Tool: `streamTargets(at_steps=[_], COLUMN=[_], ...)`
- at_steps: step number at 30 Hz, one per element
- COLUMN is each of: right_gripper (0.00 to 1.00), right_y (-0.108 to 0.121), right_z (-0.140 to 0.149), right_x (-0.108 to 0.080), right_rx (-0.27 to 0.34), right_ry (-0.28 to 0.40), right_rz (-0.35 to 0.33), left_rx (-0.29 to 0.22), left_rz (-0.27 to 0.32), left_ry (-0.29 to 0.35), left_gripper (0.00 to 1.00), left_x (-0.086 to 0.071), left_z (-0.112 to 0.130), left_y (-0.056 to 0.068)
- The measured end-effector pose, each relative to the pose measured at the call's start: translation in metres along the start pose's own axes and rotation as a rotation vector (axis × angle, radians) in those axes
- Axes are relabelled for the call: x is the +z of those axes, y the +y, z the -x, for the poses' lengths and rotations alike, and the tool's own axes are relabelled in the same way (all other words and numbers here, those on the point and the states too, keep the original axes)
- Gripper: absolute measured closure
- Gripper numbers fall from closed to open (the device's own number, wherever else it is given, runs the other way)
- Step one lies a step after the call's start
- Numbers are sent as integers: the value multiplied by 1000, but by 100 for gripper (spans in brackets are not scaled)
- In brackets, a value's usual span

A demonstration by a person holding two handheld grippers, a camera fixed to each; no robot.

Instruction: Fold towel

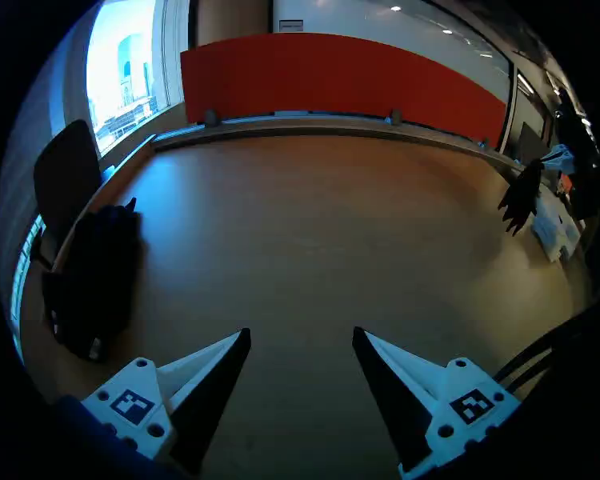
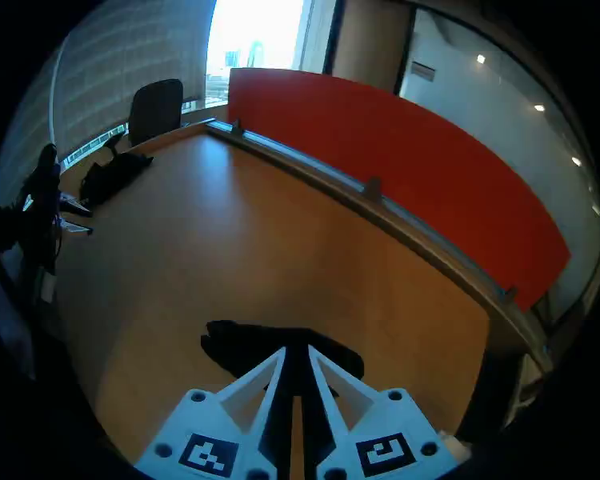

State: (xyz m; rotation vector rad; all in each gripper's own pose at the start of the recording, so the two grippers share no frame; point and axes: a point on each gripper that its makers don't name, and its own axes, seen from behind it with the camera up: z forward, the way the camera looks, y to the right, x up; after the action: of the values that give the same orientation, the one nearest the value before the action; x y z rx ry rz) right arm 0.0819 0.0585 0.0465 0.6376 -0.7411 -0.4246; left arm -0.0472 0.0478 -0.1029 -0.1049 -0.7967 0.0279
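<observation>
So in the left gripper view we had the left gripper (image 1: 301, 331) up over the table (image 1: 316, 224) with its fingers spread wide and nothing between them, just bare wood under the gap. A black bag (image 1: 96, 280) sat on the table off to the left, well apart from the fingers, and a dark chair (image 1: 64, 172) stood behind it by the window (image 1: 124, 72). The orange divider (image 1: 332, 76) ran along the far edge. Way over at the far right we spotted a limp dark shape (image 1: 520, 196) hanging with some pale clutter beside it. It was too small for us to tell what it was.

The right gripper view was the more interesting one. The right gripper (image 2: 296, 350) had its fingers pulled in narrow, almost together, and the towel (image 2: 236, 340) was right at the tips. It was a dark, crumpled bunch spreading out to both sides of them, more to the left. As far as we could see, both tips were pinching it. It was on the near part of the table, with open wood all the way from there to the divider. We couldn't tell whether the bunch lay flat on the wood or was lifted a bit. The same bag and chair showed up far left in that view. There was also some dark stuff at the left edge that we couldn't make out.
</observation>
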Motion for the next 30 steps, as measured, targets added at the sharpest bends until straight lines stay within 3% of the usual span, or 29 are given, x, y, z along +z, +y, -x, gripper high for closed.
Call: streamTargets(at_steps=[13,30], right_gripper=[96,96], right_y=[43,74], right_z=[32,45], right_x=[-8,-16], right_rx=[3,25], right_ry=[-66,-82], right_rz=[34,79], left_rx=[3,13], left_rz=[-12,-23], left_ry=[-6,-4], left_gripper=[6,5], left_x=[1,-1], left_z=[-2,-6], left_y=[2,-1])
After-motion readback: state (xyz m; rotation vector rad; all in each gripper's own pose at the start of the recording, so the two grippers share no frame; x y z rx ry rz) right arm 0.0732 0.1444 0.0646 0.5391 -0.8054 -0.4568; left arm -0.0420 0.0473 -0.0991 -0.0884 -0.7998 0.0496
